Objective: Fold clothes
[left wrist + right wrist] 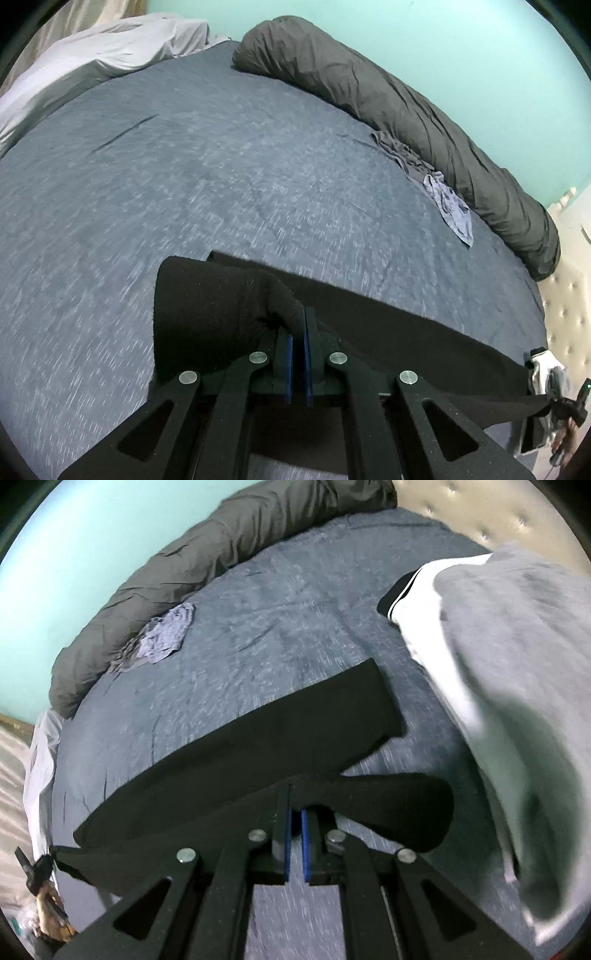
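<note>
Left wrist view: pale sheet [92,55] far ahead-left of the left gripper [298,325], grey-blue bed cover [184,192] beneath and ahead. Left gripper jaws pinched together on a corner of the black garment [207,310]; cloth bunches over the tips and runs off to the right, taut. Dark rolled duvet [406,110] ahead-right along the teal wall, small crumpled grey cloth [450,206] just beside it.

Right wrist view: left gripper visible far left, gripping the garment's other end. Right gripper [295,805] clamped on the same black garment [258,738], which is spread just ahead. Grey-and-white garment [498,664] right of the gripper, blurred.
</note>
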`<act>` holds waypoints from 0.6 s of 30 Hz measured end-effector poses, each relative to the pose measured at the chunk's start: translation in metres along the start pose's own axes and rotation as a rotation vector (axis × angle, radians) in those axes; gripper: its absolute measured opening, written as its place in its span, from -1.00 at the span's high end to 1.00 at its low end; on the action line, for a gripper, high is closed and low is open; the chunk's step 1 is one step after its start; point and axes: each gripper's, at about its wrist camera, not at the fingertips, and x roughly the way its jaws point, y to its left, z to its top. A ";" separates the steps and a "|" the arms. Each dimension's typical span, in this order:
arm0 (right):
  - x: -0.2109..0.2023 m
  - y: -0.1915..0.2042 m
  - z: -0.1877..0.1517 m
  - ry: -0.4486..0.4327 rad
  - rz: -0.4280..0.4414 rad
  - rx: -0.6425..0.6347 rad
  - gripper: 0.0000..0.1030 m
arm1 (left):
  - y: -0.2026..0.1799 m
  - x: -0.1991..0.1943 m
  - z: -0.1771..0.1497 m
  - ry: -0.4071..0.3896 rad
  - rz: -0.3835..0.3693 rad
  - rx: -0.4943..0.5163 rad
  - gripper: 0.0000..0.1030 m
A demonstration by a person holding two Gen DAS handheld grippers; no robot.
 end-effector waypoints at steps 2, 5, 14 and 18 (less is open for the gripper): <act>0.014 0.002 0.013 0.017 -0.015 0.012 0.93 | -0.003 0.013 0.007 0.009 0.009 0.010 0.92; 0.030 0.008 0.031 0.025 -0.038 0.015 0.93 | -0.006 0.032 0.016 0.019 0.018 0.015 0.92; 0.091 0.021 0.075 0.057 -0.107 0.017 0.93 | -0.002 0.089 0.029 0.062 0.064 0.033 0.91; 0.120 0.022 0.086 0.058 -0.101 0.030 0.93 | -0.002 0.120 0.028 0.099 0.092 0.054 0.86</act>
